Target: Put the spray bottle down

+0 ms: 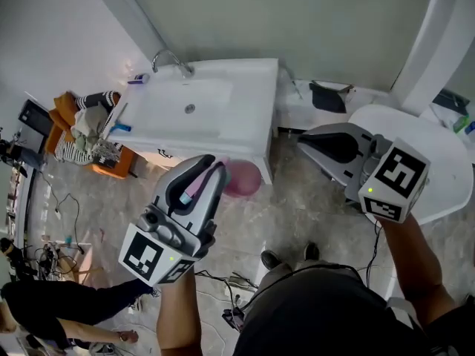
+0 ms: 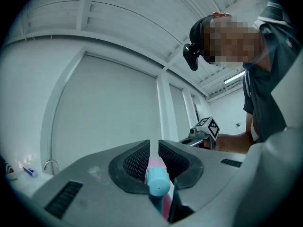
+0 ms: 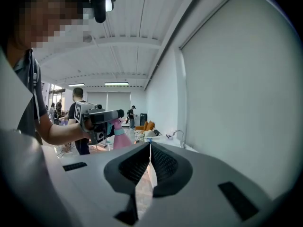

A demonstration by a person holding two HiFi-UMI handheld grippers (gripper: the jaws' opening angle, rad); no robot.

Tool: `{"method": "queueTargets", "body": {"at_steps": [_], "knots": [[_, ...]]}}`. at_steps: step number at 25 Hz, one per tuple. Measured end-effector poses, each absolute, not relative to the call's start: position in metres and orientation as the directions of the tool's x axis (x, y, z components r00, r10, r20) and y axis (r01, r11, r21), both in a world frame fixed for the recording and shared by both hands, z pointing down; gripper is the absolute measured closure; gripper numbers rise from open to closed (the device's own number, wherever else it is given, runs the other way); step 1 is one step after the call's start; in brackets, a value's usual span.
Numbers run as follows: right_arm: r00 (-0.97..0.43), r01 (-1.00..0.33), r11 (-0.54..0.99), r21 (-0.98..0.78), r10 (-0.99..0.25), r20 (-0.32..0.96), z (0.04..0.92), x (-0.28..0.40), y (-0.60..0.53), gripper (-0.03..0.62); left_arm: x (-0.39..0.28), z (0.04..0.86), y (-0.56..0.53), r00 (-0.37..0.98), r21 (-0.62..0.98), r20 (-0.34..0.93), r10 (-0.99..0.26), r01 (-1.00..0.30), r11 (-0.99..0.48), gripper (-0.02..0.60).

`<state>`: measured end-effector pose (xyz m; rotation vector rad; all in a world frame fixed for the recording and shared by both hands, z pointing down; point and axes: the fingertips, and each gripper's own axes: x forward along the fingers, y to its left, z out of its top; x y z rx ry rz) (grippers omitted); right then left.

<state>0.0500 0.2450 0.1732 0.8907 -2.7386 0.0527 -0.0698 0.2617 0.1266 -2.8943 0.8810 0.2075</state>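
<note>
My left gripper [image 1: 210,167] is shut on the neck of a pink spray bottle with a light blue cap [image 2: 157,179], held in the air in front of the white sink [image 1: 245,95]. The bottle's round pink body [image 1: 243,178] hangs beyond the jaws, over the floor by the sink's front corner. In the right gripper view the same bottle [image 3: 119,137] hangs under the left gripper [image 3: 110,115]. My right gripper [image 1: 308,141] is off to the right, shut with nothing between its pads [image 3: 142,162], apart from the bottle.
The sink has a faucet [image 1: 171,59] at its back left and a blue-tipped item [image 1: 122,127] on its left edge. An orange seat piled with cloth [image 1: 85,128] stands to its left. A white round table [image 1: 438,162] is at the right. Cables [image 1: 223,284] lie on the floor.
</note>
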Motion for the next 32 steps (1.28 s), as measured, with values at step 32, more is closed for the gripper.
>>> {"method": "queueTargets", "body": {"at_steps": [32], "knots": [[-0.807,-0.547,0.837,-0.002,-0.528,0.264,0.192,0.092,0.077,0.585,-0.029,0.145,0.099,0.791,-0.037,-0.114,-0.6,-0.607,-0.794,0.528]]}}
